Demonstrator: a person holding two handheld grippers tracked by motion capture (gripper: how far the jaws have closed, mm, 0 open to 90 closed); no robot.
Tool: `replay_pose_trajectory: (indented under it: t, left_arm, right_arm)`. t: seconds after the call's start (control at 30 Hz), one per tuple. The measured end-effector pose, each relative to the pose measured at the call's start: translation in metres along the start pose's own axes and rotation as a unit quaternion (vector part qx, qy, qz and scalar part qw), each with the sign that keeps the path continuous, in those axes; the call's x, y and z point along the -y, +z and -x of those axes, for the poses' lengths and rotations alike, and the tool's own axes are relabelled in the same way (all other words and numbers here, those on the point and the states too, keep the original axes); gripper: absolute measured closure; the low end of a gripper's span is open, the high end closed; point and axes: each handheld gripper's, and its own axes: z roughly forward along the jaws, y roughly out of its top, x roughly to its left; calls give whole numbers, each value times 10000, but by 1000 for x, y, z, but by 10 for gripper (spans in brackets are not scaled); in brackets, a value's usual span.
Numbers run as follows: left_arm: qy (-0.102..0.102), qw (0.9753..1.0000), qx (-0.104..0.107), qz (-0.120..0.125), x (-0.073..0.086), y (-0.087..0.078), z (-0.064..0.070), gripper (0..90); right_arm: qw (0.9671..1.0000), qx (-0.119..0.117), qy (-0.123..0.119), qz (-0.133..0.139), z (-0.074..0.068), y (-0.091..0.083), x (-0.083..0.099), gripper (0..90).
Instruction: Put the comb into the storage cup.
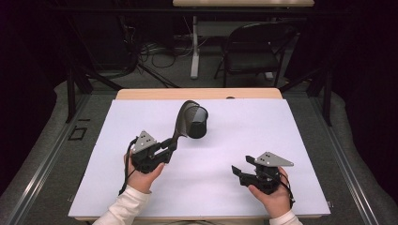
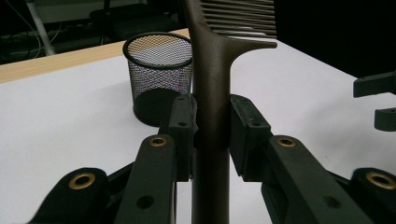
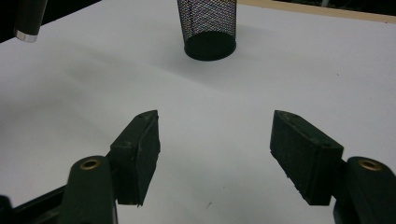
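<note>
A dark brown comb (image 1: 183,117) stands tilted up and away from my left gripper (image 1: 169,146), which is shut on its handle. In the left gripper view both pads (image 2: 184,122) press the comb's handle (image 2: 212,79), with the teeth at the top. A black mesh cup (image 1: 198,123) stands upright on the white board (image 1: 263,126), just right of the comb's head and beyond it (image 2: 158,70). My right gripper (image 1: 238,172) rests low at the front right, open, with only bare board between its fingers (image 3: 140,154). The cup (image 3: 208,28) lies well ahead of it.
The white board covers most of a wooden table (image 1: 141,93). A dark rod end with a pale tip (image 3: 28,21) hangs at the top left of the right gripper view. A folding chair (image 1: 253,49) and cables lie on the floor beyond the table.
</note>
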Motion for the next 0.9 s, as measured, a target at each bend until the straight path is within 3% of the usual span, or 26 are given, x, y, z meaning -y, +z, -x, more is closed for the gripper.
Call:
replay_pose_trajectory:
  t: [0.33,0.9]
  left_arm:
    - [-15,10000,-12,-24,0,1,0,721]
    - [-16,10000,-63,57,0,-2,-1,721]
  right_arm:
    - [9998,-150,-70,-136,-3,13,-24,301]
    - [9992,-366,-125,15,-15,31,-77,239]
